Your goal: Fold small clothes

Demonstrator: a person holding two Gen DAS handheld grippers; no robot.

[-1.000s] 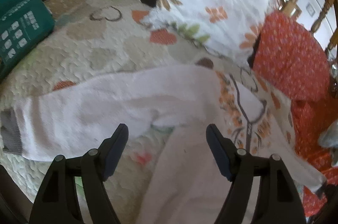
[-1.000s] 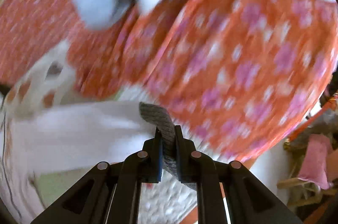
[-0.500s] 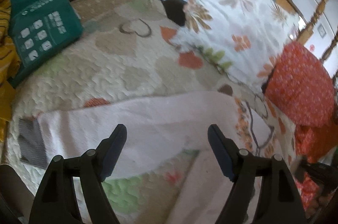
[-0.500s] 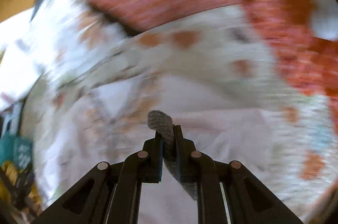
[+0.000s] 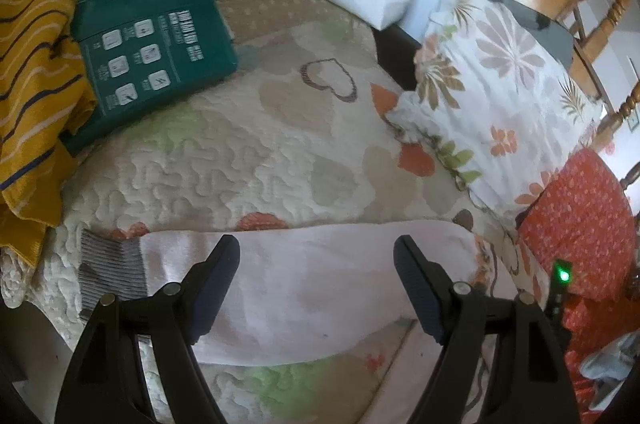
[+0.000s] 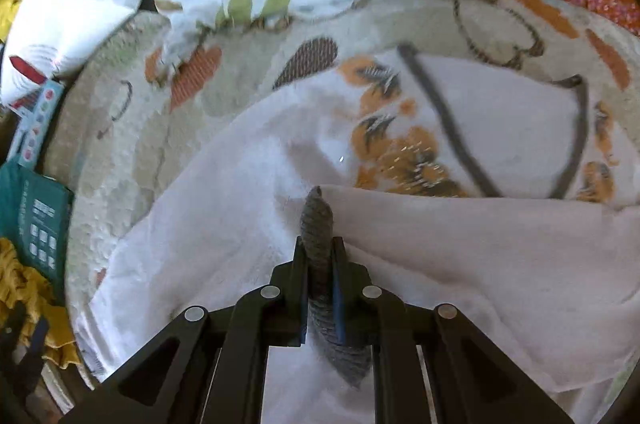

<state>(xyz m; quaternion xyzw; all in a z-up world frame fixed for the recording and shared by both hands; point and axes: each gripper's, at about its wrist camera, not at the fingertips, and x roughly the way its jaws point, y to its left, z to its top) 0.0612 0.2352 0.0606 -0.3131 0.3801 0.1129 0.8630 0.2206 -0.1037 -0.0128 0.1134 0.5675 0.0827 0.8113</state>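
In the left wrist view, the left gripper hovers with jaws spread wide, grasping nothing, above a pale pink sleeve lying flat on the quilted bed cover, its grey cuff at the left. In the right wrist view, the right gripper is clenched on the other grey cuff, holding it over the pink garment spread on the bed.

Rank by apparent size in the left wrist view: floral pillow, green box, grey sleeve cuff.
1. floral pillow
2. green box, clearly smaller in frame, though fisheye distortion makes true size unsure
3. grey sleeve cuff, smallest
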